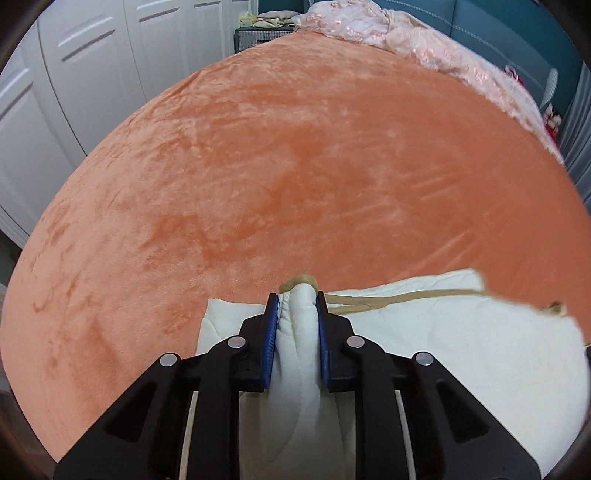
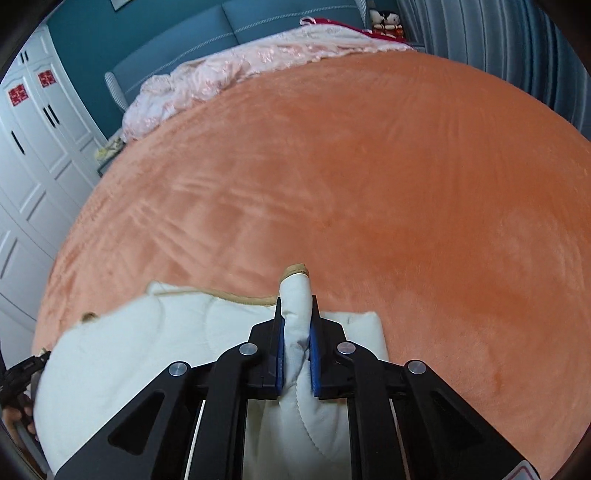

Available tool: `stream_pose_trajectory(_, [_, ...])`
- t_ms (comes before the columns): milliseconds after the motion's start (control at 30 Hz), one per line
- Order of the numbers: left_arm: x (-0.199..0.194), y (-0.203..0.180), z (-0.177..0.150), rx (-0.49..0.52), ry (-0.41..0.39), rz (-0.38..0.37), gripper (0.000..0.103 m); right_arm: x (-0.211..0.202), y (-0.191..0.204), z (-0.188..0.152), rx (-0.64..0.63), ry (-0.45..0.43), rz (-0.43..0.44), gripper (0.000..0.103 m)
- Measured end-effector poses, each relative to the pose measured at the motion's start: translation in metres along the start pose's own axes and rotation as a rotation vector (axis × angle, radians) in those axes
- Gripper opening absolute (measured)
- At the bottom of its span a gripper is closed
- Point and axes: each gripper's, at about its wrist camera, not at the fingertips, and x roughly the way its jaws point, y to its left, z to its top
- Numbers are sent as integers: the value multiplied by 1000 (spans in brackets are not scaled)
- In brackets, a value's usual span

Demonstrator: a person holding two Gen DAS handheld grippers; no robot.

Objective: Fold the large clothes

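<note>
White panelled wardrobe doors (image 1: 85, 74) line the left side of the room, beside a wide bed spread with an orange plush blanket (image 1: 295, 166). On the blanket's near edge lies a cream quilted garment with tan piping (image 1: 461, 332), bunched into thick folds. At its left end, the left gripper (image 1: 295, 314), a black two-finger tool with blue pads (image 1: 271, 343), is clenched on a raised ridge of the cream fabric, the cloth squeezed between both pads and poking out past the tips with a loop of tan trim on top. The garment's piped edge runs across to the right, where the right gripper (image 2: 297, 314) pinches another upright fold of the same garment (image 2: 147, 350) in the same way, its pads (image 2: 280, 350) pressed tight against the fabric. Both tools point steeply down toward the bed. At the far left edge of the right wrist view, part of a person's hand (image 2: 22, 413) shows around a dark handle. Along the head of the bed sits a crumpled pale pink patterned quilt (image 2: 207, 81) against a teal padded headboard (image 2: 258, 22), and grey pleated curtains (image 2: 498, 44) hang on the right.
</note>
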Motion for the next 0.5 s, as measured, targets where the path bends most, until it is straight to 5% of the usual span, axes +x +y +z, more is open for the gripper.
stream_pose_trajectory(200, [14,-10,-13,45,-65,90,21,17,-8,-13,19,-5,12,10])
stream_pose_trajectory(500, [20,-13,-15,47,-101,114,20,24,-12,-20,36,-41,22,10])
